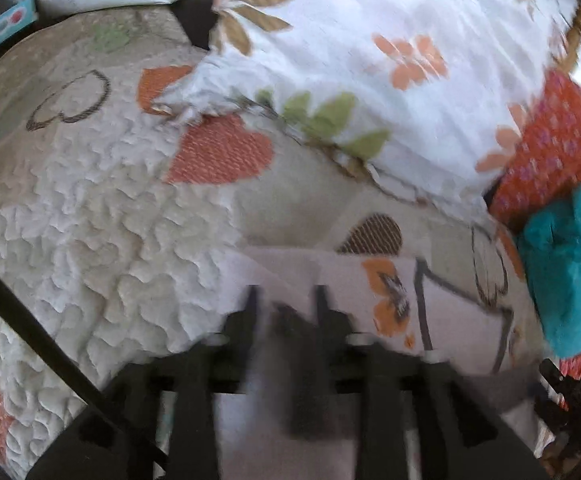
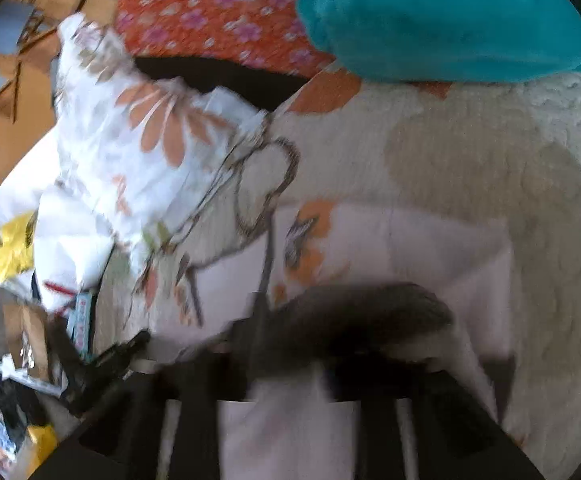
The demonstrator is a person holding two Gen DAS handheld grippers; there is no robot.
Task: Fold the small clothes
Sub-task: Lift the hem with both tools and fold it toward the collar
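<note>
A small pale pink garment with an orange butterfly print and dark line trim lies on the quilted bedspread. My left gripper sits at its near left edge with the cloth between its fingers; the frame is blurred. The same garment shows in the right wrist view. My right gripper is over its near edge, where a dark blurred fold of cloth hides the fingertips. A teal garment and an orange floral one lie at the right, also in the right wrist view.
A white pillow with orange flowers lies across the back of the bed, also in the right wrist view. A wooden chair frame and floor clutter, including a yellow item, sit beyond the bed's left edge.
</note>
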